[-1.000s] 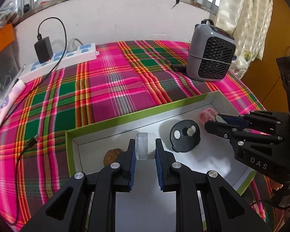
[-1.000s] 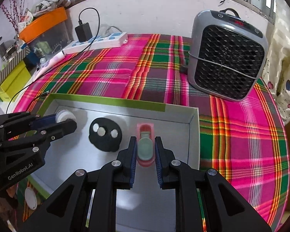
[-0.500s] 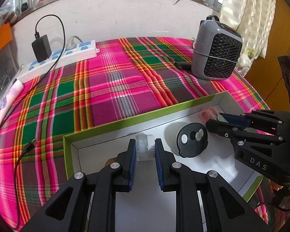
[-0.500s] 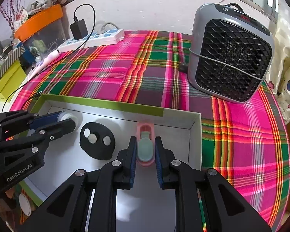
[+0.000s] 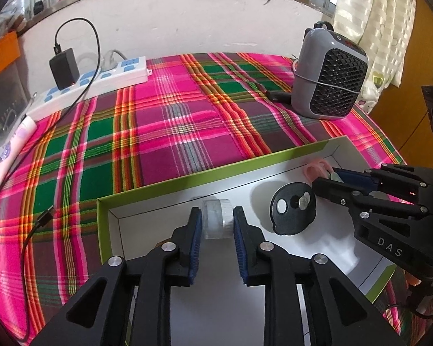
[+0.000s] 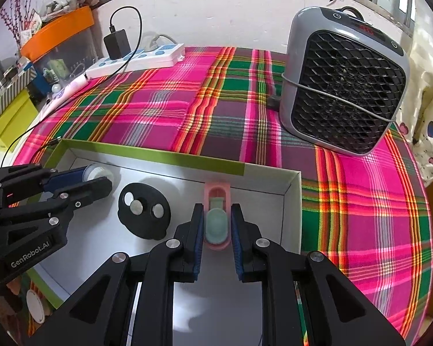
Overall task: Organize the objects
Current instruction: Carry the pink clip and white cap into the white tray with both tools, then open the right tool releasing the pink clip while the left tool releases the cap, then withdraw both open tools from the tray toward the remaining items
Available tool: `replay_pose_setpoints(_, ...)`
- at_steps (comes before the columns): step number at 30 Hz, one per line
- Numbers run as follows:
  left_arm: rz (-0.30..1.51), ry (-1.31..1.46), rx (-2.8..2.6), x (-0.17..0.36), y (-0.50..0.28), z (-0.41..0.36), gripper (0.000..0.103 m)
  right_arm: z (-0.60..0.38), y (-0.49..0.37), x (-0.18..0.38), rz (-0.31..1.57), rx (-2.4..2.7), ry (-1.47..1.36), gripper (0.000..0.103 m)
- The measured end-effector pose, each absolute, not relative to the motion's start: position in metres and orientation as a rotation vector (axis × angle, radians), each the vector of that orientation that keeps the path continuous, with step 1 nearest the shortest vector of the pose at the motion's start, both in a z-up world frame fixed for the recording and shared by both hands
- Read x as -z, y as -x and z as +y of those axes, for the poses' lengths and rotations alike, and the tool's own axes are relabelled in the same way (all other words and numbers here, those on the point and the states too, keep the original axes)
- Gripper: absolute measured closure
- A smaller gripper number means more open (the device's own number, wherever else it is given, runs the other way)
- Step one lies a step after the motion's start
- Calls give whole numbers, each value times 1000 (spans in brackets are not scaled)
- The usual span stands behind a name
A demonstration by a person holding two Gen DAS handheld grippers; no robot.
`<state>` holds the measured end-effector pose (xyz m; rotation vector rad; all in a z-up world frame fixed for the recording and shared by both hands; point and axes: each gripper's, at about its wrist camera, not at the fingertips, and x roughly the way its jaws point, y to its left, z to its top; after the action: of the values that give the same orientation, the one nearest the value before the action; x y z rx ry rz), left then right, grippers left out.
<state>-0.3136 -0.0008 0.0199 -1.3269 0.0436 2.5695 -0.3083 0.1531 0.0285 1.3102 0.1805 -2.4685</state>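
Pinching clear roll (image 5: 216,222) and pink case (image 6: 216,225) inside white box (image 5: 274,170) lying on plaid cloth (image 5: 170,121) under barred window, beside grey fan (image 6: 343,83)

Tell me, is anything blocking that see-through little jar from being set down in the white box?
Nothing visible does. The clear jar, clamped in the left gripper, hangs over bare floor of the white box. The black disc lies off to its right, apart from it.
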Motion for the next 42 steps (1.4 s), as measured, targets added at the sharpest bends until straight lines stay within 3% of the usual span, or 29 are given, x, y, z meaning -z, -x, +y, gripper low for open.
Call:
replay_pose_setpoints(2,44,1326,-2570,-20,314,-1,78,153,308,-29,179,2468,-1309,83)
replay_pose_setpoints(7,43,1323,-2577,-21,313,-1,72,151,306,-31,184,2474,-1298,66)
replay_pose_setpoints(42,5,1253,-2622,-42,279,-8,66,158,280,-44,148,2520,-1250,59)
